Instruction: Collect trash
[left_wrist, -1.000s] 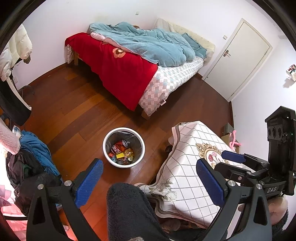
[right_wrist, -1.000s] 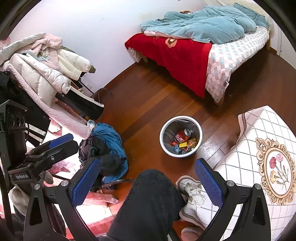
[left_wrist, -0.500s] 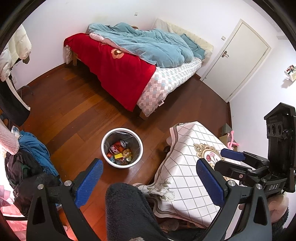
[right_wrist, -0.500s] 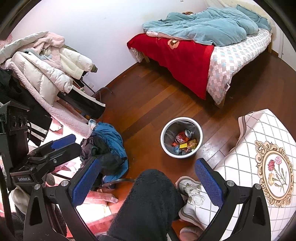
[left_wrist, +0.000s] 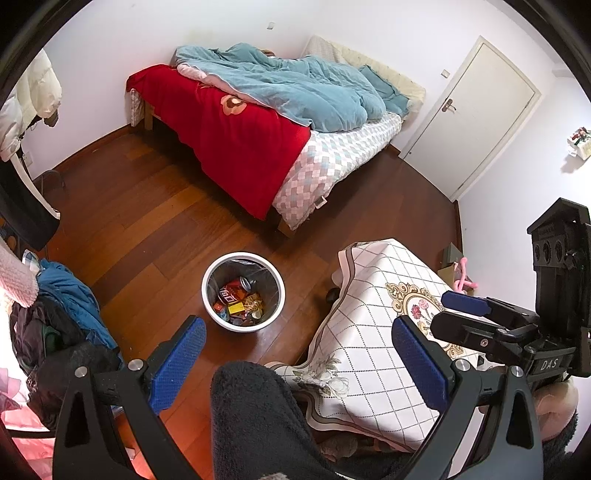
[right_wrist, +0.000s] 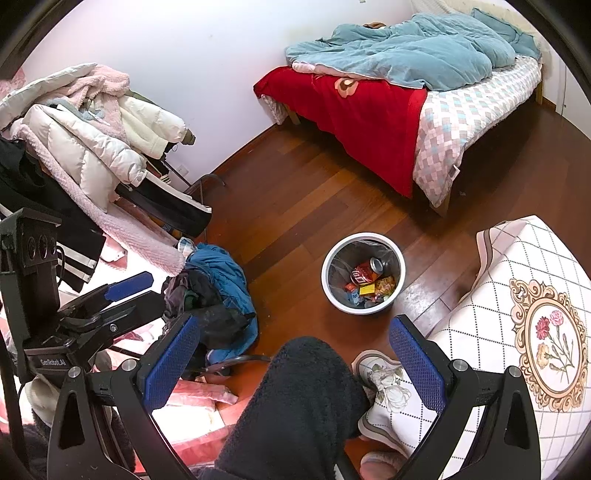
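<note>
A white trash bin (left_wrist: 277, 302) stands on the wooden floor and holds a red soda can (left_wrist: 232, 290) and several wrappers; it also shows in the right wrist view (right_wrist: 400, 266) with the can (right_wrist: 364, 273). My left gripper (left_wrist: 299, 362) is open and empty, held high above the floor, nearer to me than the bin. My right gripper (right_wrist: 295, 360) is open and empty too. Each gripper shows in the other's view: the right gripper (left_wrist: 480, 317) and the left gripper (right_wrist: 122, 299).
A table with a white patterned cloth (left_wrist: 388, 332) stands right of the bin. A bed with red and blue covers (left_wrist: 258, 110) is across the floor. A heap of clothes (right_wrist: 214, 291) and hung coats (right_wrist: 92, 140) lie left. A dark-clad knee (right_wrist: 303, 398) is below.
Both views have shifted slightly; the bin sits a little lower and nearer the frame centre. Both grippers stay open and empty.
</note>
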